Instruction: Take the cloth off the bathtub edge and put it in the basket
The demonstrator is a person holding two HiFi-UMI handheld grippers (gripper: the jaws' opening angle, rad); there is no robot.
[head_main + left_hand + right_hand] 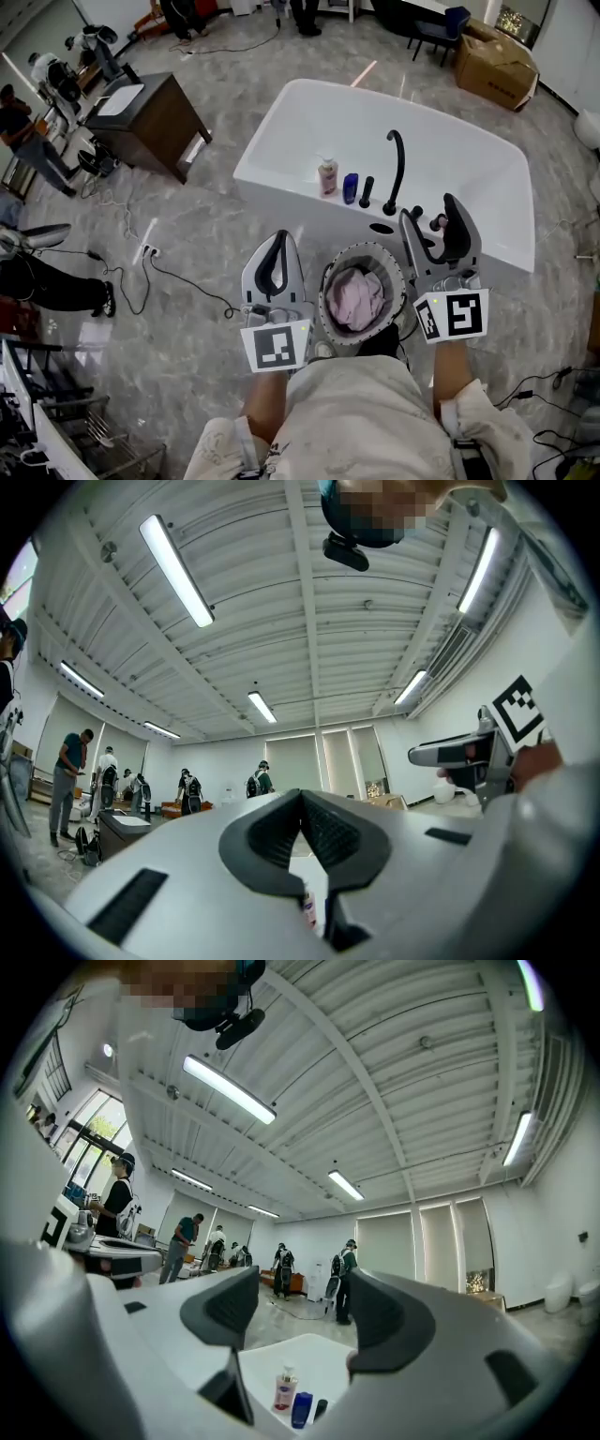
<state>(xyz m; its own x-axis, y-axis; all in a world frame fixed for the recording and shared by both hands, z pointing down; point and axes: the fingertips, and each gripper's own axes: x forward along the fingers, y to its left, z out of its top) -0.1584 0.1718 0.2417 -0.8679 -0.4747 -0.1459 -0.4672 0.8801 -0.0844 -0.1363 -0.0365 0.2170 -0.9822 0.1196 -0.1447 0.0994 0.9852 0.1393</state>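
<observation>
Right in front of the white bathtub [450, 155], the basket [324, 281] sits on the floor between the two grippers, and the pale pink cloth [356, 298] is bunched up inside it. The right gripper [428, 211] has its jaws spread wide with nothing in them, you just see the tub edge through the gap with the pump bottle [327, 176], the little blue bottle [350, 187] and the black faucet [397, 167] on it. The left gripper [280, 238] is pinched together at the tips and isn't holding anything either.
</observation>
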